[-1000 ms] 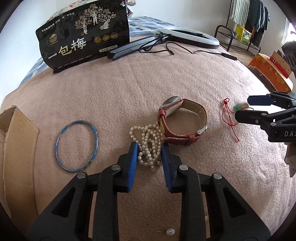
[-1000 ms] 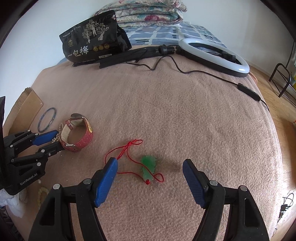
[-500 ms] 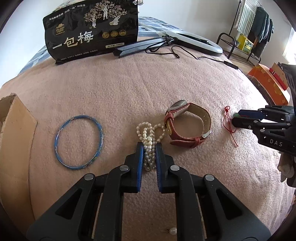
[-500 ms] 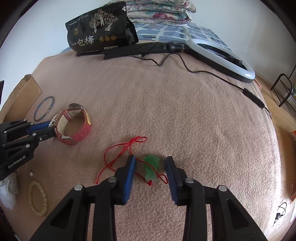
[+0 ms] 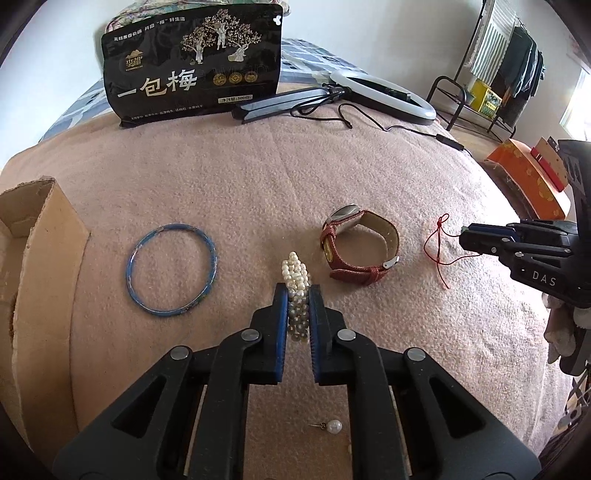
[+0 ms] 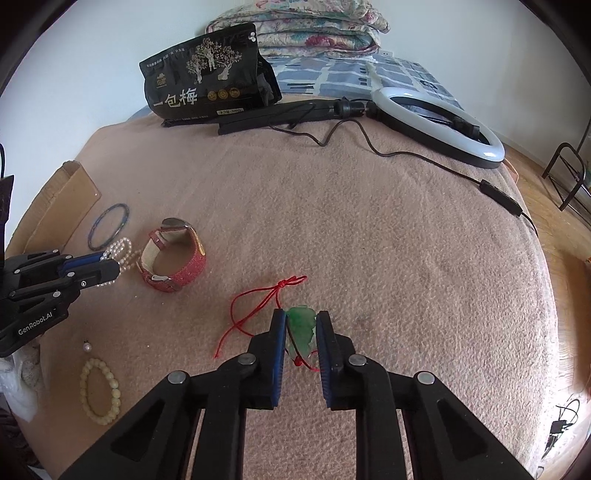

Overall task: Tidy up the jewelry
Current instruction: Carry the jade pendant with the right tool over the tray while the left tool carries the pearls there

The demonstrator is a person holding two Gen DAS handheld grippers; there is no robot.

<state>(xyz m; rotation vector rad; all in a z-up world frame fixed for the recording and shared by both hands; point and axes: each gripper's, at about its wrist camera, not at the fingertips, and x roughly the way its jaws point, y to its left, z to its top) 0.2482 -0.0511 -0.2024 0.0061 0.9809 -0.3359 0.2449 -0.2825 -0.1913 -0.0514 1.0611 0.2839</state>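
My left gripper (image 5: 297,291) is shut on a white pearl bracelet (image 5: 295,275) lying on the pink blanket; it also shows in the right wrist view (image 6: 120,249). My right gripper (image 6: 301,317) is shut on a green jade pendant (image 6: 302,326) with a red cord (image 6: 258,304); the cord shows in the left wrist view (image 5: 437,245). A red-strapped watch (image 5: 360,245) lies between the two grippers. A blue bangle (image 5: 170,269) lies left of the pearls. A pearl earring (image 5: 334,436) lies under the left gripper. A cream bead bracelet (image 6: 100,391) lies at the left.
A cardboard box (image 5: 33,258) stands at the left edge. A black snack bag (image 5: 192,70), a ring light (image 6: 439,125) with its cable (image 6: 424,158) and folded quilts (image 6: 303,26) lie at the back. An orange box (image 5: 528,181) sits off the bed's right.
Both grippers closed: the left one squeezed the pearl bracelet into a narrow bunch, the right one closed from wide open onto the jade pendant.
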